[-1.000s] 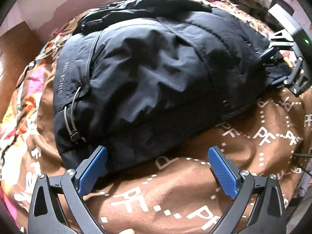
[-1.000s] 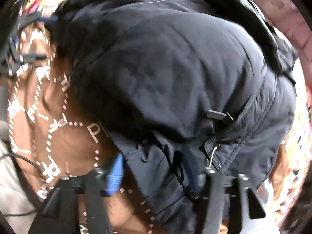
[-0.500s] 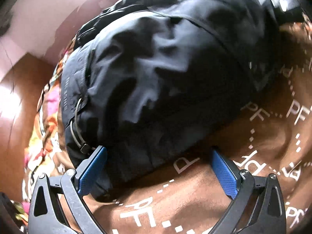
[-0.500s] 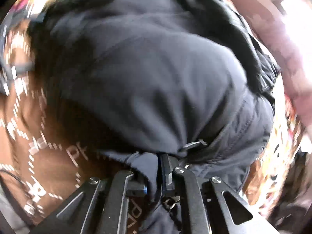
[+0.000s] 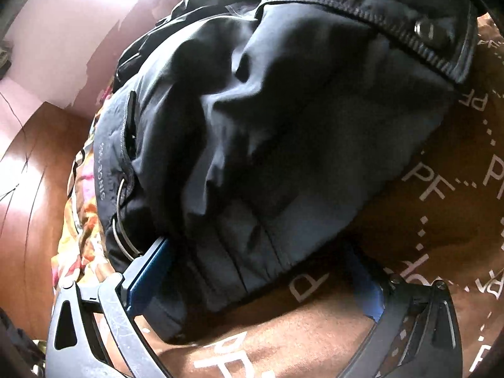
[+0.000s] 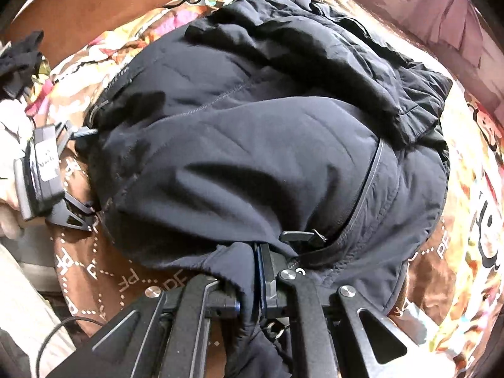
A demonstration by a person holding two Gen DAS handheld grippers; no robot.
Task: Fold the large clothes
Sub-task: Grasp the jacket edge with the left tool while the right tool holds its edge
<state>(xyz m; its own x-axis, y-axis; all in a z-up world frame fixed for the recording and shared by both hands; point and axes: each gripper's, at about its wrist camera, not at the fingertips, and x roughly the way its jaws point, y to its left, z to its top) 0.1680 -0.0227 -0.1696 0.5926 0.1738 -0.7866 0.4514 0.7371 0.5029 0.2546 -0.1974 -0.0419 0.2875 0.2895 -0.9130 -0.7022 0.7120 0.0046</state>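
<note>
Clamping a fold of the dark jacket's [image 6: 252, 157] near hem, the right gripper [image 6: 259, 280] had its jaws pressed together on the cloth. The jacket lay bunched on a brown patterned blanket [image 5: 425, 208]. At its left corner the left gripper [image 5: 258, 271] stood wide apart, straddling the hem, its blue pads [image 5: 148, 271] not squeezing it.

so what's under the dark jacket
The jacket lies on a brown blanket printed with white letters; a flowered cover shows beyond it. What lies directly beneath the jacket's middle is covered.
</note>
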